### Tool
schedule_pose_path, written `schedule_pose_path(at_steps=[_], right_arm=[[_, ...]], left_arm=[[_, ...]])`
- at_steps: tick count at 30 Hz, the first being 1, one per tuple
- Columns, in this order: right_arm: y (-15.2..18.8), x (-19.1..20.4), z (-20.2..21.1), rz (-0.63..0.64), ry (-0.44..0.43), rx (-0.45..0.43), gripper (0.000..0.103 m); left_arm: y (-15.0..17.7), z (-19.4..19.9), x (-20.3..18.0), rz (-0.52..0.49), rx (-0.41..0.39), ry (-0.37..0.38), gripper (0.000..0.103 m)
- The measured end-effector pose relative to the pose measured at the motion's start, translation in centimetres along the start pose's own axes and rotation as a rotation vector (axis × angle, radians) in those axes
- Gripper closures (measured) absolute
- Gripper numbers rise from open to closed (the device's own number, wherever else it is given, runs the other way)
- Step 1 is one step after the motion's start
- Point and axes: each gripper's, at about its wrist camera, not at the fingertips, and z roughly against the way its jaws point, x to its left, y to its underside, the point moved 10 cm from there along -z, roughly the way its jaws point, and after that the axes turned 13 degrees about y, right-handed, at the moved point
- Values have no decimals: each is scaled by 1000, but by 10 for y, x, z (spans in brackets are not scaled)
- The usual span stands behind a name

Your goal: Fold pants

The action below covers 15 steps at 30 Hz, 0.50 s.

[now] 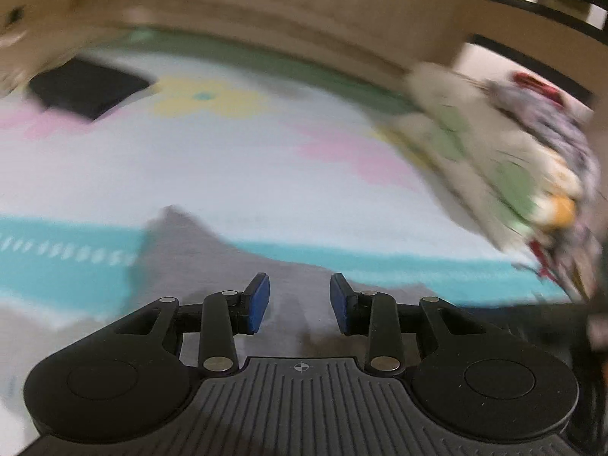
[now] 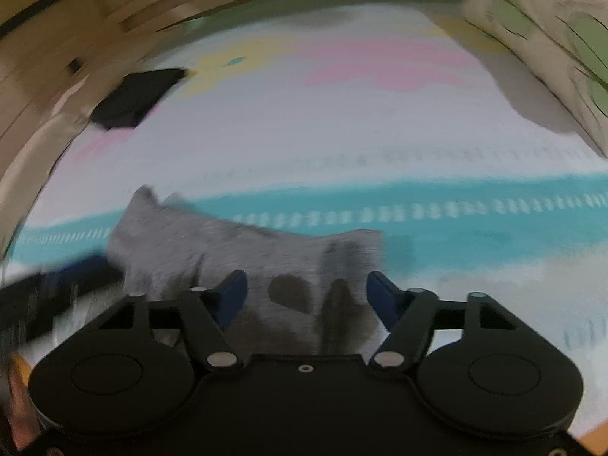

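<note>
Your grey pants point(image 2: 243, 250) lie bunched on the turquoise band of the flowered bedspread point(image 1: 235, 167), right under both grippers, so by my reading the folding is barely begun. Your left gripper point(image 1: 300, 300) stands part-spread above the cloth, pinching nothing. Your right gripper point(image 2: 306, 296) is spread wider, cloth between the jaws but not clamped. No containers show; a dark folded item point(image 1: 87, 89) sits well apart.

Right gripper point(image 2: 307, 296), lower centre: blue pads apart, grey pants point(image 2: 243, 250) lying between and beyond them, no pad seen pressing the cloth. Pastel sheet with teal band point(image 2: 475, 224) across mid-frame. Black folded item point(image 2: 136, 98) at upper left; all blurred.
</note>
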Motion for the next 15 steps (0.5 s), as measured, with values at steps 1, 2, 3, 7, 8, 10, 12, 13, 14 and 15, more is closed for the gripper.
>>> schedule_pose_path(at_steps=[1, 2, 3, 7, 8, 10, 12, 13, 14, 15], right_arm=[[3, 8, -1, 33, -4, -6, 33], [6, 15, -4, 64, -4, -5, 33], [11, 21, -9, 101, 5, 7, 33], [44, 14, -51, 113, 61, 199, 26], [42, 11, -51, 55, 42, 195, 26], [41, 12, -49, 76, 41, 197, 26], [43, 14, -48, 93, 53, 179, 24], [43, 15, -49, 91, 57, 171, 22], [44, 17, -48, 95, 64, 161, 21], [44, 18, -48, 102, 70, 153, 20]], left_arm=[[-2, -3, 9, 29, 10, -5, 69], [-2, -7, 18, 54, 19, -8, 69], [-2, -12, 28, 74, 22, -25, 69], [1, -32, 62, 133, 84, -68, 70], [2, -39, 69, 164, 97, -67, 70], [0, -44, 79, 208, 91, -55, 70], [-4, -52, 82, 172, 87, -70, 70], [-7, -58, 82, 145, 95, -81, 70], [-9, -64, 82, 122, 104, -92, 70], [-11, -71, 83, 106, 109, -101, 70]])
